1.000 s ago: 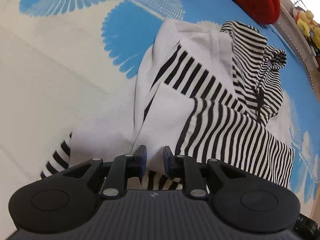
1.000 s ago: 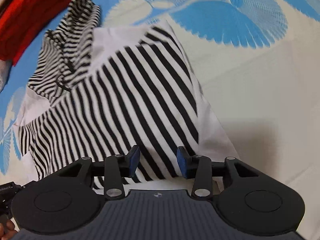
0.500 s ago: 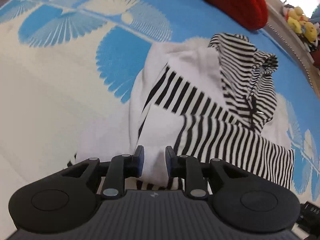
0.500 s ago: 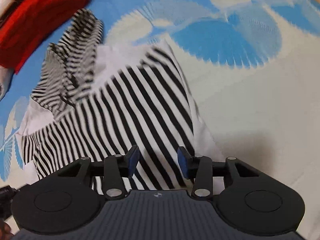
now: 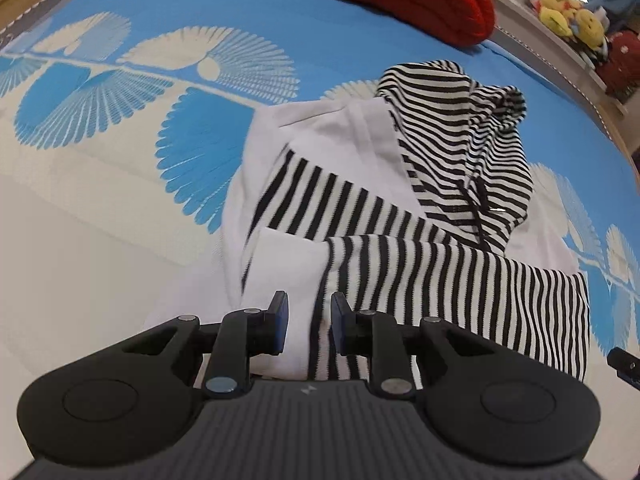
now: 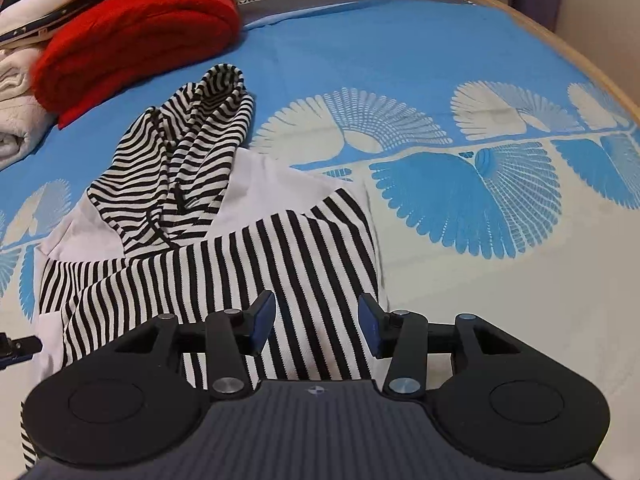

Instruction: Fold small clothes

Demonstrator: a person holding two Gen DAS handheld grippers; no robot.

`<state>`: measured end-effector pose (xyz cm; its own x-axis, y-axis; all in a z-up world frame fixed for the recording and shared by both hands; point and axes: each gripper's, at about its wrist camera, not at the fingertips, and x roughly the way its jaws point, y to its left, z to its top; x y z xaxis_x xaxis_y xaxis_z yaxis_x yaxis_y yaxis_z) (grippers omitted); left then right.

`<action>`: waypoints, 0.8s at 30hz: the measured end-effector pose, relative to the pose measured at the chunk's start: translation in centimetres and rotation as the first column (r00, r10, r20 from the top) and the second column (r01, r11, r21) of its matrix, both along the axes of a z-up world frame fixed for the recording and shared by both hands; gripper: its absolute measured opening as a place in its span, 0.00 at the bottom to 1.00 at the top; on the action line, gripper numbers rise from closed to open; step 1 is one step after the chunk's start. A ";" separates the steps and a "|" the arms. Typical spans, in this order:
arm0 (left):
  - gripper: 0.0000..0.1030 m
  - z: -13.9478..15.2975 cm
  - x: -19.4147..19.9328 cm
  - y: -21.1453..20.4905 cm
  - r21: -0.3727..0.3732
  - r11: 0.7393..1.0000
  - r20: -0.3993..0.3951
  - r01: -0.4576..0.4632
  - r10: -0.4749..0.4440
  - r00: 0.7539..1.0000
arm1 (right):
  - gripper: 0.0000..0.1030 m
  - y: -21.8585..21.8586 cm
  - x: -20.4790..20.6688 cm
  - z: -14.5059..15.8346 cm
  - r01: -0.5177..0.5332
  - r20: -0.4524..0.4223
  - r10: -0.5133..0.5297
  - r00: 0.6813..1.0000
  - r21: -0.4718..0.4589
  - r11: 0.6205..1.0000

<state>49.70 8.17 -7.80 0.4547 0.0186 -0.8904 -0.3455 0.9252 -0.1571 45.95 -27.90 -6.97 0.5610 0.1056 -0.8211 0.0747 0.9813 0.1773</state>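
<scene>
A bed covered by a blue and cream woven spread with fan-shaped leaf motifs (image 6: 400, 60) carries a crumpled black-and-white striped hooded garment (image 6: 248, 264) and, farther back, a folded red knitted blanket (image 6: 136, 36).

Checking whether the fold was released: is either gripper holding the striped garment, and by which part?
Nothing is held. The left gripper is open and the right gripper is opening, both above the striped garment.
</scene>
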 end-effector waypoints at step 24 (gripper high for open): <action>0.19 5.7 3.3 -2.2 0.142 0.983 0.236 0.117 -0.148 0.960 | 0.46 -2.2 -0.2 1.5 -0.062 0.054 0.067 0.996 -0.092 0.994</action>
